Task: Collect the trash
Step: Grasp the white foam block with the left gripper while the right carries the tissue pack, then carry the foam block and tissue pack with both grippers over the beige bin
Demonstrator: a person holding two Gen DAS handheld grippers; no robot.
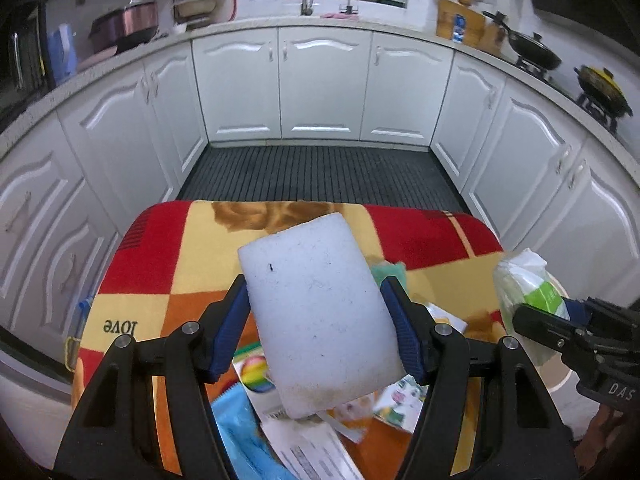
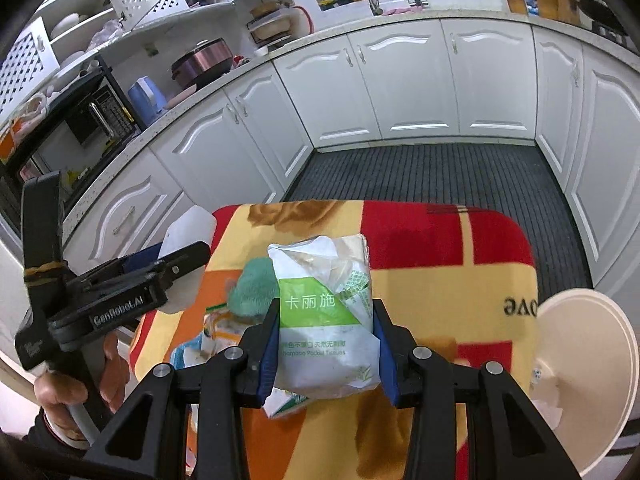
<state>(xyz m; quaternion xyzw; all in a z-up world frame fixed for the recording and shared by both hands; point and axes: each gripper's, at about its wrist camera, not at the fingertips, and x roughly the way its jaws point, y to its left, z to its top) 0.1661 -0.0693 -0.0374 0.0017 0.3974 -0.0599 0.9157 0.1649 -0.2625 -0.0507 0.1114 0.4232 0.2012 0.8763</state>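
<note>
White cabinets (image 1: 320, 80) wrap the room under a pale counter (image 1: 340, 22), with a dark ribbed mat (image 1: 320, 174) on the floor between them; the far counter clutter, pots and tap are small and bent by the lens, so little of it can be made out. In front lies the tabletop under a red, yellow and orange blanket (image 1: 420, 236); its near edge is cut off by both views, and much of it is hidden behind the fingers and what they carry. A cream bin (image 2: 588, 364) stands at the blanket's right edge, seen from the right wrist, its lower part cut off.

The left gripper (image 1: 320, 332) holds a white block (image 1: 316, 312) tilted above the blanket; the blue fingers (image 1: 232, 328) press on its two long sides, set fairly wide, and they hide the block's lower edges. Under it lie papers and wrappers (image 1: 308, 448), overlapping and partly covered, so they are hard to tell apart; a blue sheet (image 1: 240, 432) runs off the bottom of the picture.

The right gripper (image 2: 326, 344) holds a green-and-white tissue pack (image 2: 324, 312) clear of the blanket; its fingers (image 2: 270, 344) are narrow, squeezing the crumpled pack at its sides. A green cloth (image 2: 252, 284) shows behind the pack, half hidden by it. A hand (image 2: 64, 392) grips the left gripper's handle at the lower left, its wrist cut off by the frame.
</note>
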